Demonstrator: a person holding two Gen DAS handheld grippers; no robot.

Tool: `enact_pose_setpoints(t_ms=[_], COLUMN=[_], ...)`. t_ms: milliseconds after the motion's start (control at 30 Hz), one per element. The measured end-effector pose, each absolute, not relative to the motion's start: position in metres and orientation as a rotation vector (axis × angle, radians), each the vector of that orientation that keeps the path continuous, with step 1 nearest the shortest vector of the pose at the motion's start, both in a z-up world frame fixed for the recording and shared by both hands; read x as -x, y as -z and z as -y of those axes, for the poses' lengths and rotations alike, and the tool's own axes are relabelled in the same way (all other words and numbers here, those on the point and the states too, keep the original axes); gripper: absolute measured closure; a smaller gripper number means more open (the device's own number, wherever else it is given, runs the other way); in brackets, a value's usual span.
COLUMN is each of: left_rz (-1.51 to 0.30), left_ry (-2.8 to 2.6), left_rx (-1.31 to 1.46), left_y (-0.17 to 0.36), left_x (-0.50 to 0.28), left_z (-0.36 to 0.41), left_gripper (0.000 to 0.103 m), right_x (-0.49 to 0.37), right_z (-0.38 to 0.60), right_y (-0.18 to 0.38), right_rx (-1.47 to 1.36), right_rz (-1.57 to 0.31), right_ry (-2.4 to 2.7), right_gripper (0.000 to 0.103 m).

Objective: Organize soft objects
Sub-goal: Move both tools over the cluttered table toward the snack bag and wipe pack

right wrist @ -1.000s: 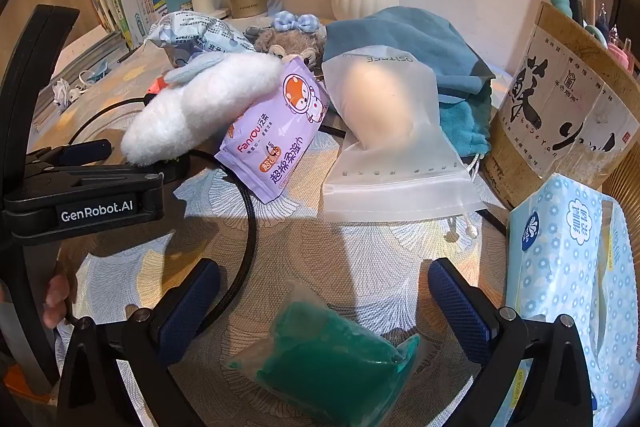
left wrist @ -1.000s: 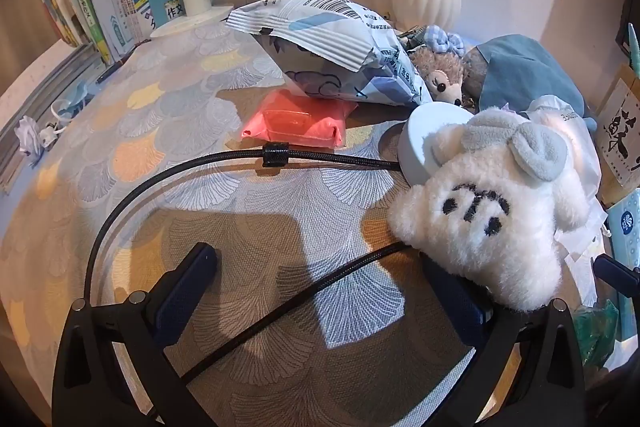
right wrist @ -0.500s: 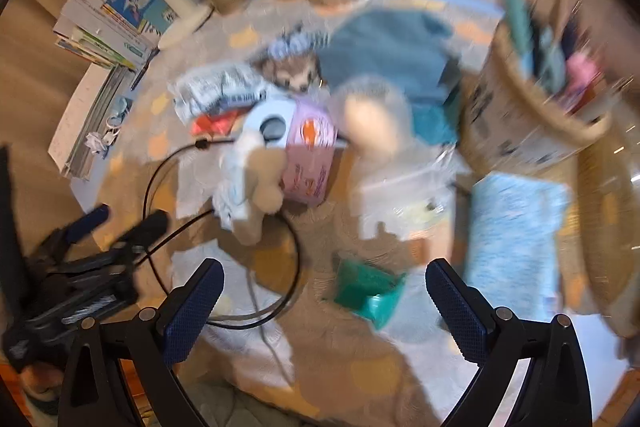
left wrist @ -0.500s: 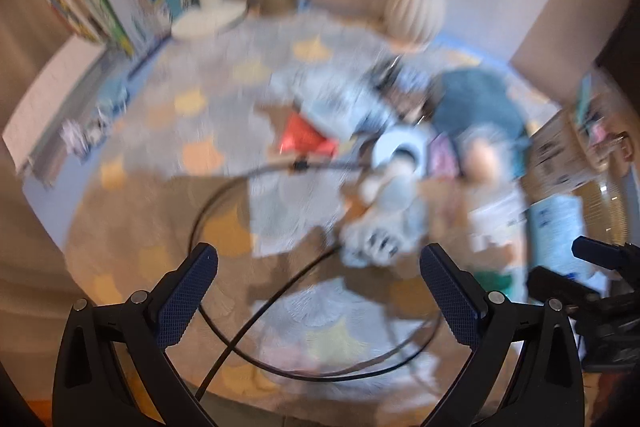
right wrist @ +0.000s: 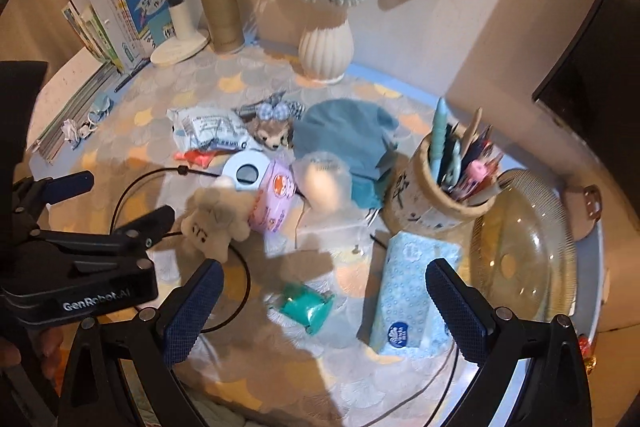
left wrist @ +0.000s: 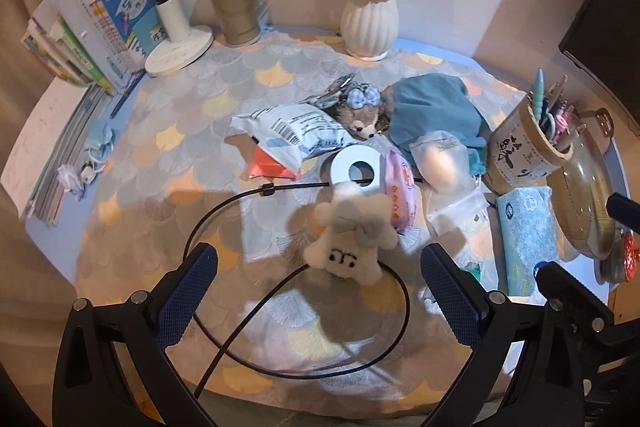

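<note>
Since nothing is gripped yet, the white plush toy [left wrist: 349, 247] lies loose on the worktop [left wrist: 168, 163], dead ahead of the left gripper [left wrist: 318, 291] and between its jaw lines, long axis running fore-aft, face end nearest. Left gripper nearer; right gripper [right wrist: 320, 307] sits off to the plush's right side, w/ a teal packet [right wrist: 306, 307] just ahead of it instead. Both jaws wide open, empty. Black cable [left wrist: 224, 203] loops round the plush, may snag. Beyond: pale blue ring [left wrist: 356, 171] touching plush head, purple wipes pack [left wrist: 400, 191] beside, bear toy [left wrist: 360, 119] and blue cloth bag [left wrist: 432, 111] further back. Containers: pen pot [right wrist: 436, 195] full of pens; glass bowl [right wrist: 524, 251] looks empty; white vase [left wrist: 370, 23] holds flowers.
</note>
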State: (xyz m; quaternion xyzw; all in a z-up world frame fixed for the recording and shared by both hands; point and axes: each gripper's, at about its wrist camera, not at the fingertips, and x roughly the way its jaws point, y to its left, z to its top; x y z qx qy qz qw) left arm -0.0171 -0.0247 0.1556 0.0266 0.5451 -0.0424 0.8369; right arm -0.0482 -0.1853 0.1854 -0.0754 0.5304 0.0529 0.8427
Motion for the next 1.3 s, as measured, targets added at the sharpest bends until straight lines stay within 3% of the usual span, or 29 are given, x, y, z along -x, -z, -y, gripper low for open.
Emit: enact_pose_setpoints(t_ms=[1300], left_rz=[-1.211], left_ry=[0.126], left_rx=[-0.103], left_y=[-0.141], left_x=[-0.025], left_z=[0.039], left_gripper=[0.002], right_x=[0.031], right_z=[0.194], right_y=[-0.165], right_rx=[0.149], right_rz=[-1.214], right_ry=[-0.089], right_gripper=[0.002])
